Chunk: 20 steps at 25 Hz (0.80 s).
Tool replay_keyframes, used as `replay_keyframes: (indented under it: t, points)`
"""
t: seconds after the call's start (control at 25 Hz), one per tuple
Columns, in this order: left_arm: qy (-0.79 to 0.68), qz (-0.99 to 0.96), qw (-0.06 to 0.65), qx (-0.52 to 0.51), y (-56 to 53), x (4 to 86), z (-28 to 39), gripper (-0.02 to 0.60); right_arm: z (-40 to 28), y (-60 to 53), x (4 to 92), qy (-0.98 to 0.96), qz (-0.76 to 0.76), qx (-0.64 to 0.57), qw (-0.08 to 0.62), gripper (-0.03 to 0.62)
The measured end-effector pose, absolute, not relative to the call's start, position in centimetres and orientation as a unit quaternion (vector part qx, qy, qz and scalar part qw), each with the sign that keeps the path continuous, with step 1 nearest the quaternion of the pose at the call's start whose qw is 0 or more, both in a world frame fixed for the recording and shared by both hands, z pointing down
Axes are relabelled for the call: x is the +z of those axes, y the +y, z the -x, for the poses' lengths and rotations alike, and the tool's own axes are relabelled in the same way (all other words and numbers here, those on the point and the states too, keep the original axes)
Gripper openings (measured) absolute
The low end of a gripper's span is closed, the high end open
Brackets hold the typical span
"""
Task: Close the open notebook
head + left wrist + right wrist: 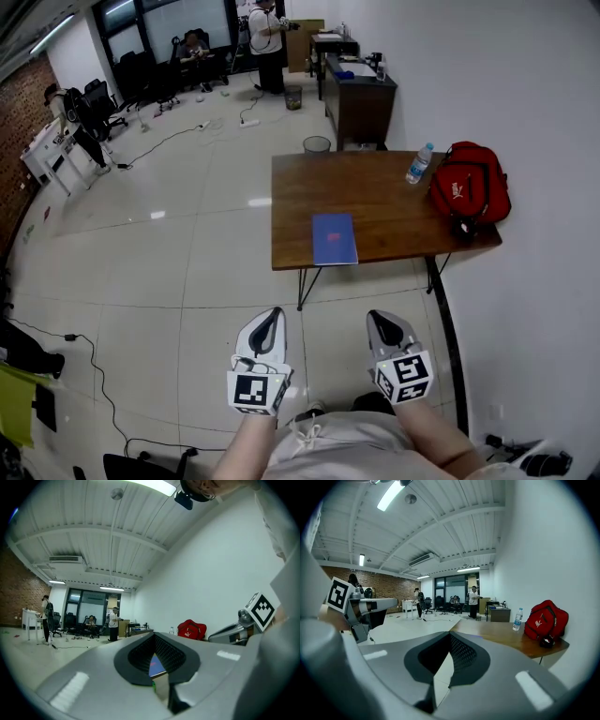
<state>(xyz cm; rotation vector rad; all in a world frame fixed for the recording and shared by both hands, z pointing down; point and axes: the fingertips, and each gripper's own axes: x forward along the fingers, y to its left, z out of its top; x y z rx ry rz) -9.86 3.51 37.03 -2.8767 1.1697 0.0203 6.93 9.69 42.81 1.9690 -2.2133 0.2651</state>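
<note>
With the notebook (334,239) lying closed at the table's (394,202) front edge, we hold the left gripper (274,313) and right gripper (376,317) shut and empty.

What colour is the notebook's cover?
Blue, with a small reddish mark near the middle of the notebook; it shows best in the head view.

- The notebook (335,239) has a blue cover with a faint reddish mark on it.
- The tabletop (375,202) is dark brown wood.
- The bag (472,183) is bright red (with a small white logo on its side).
- The bottle (418,165) is clear with a blue cap.
- The left gripper (274,313) and right gripper (376,317) are pale grey with black insets, each bearing black-and-white square markers.
- The floor (187,234) is glossy off-white tile.
</note>
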Motion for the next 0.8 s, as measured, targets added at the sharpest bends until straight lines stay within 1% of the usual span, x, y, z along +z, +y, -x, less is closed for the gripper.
replay_keyframes:
  t: [0.36, 0.56, 0.8]
  points:
    - [0.378, 0.926, 0.011, 0.000, 4.6, 37.3, 11.5, 0.006, -5.4, 10.4, 42.6, -0.748, -0.654, 0.086, 0.077, 0.005]
    - [0.371, 0.928, 0.030, -0.018, 5.1, 37.7, 11.6, 0.006, -4.7, 10.4, 42.8, -0.750, -0.651, 0.085, 0.076, 0.005]
    - [0.367, 0.929, 0.031, -0.029, 4.9, 38.2, 11.7, 0.006, -4.4, 10.1, 43.0, -0.753, -0.648, 0.087, 0.080, 0.005]
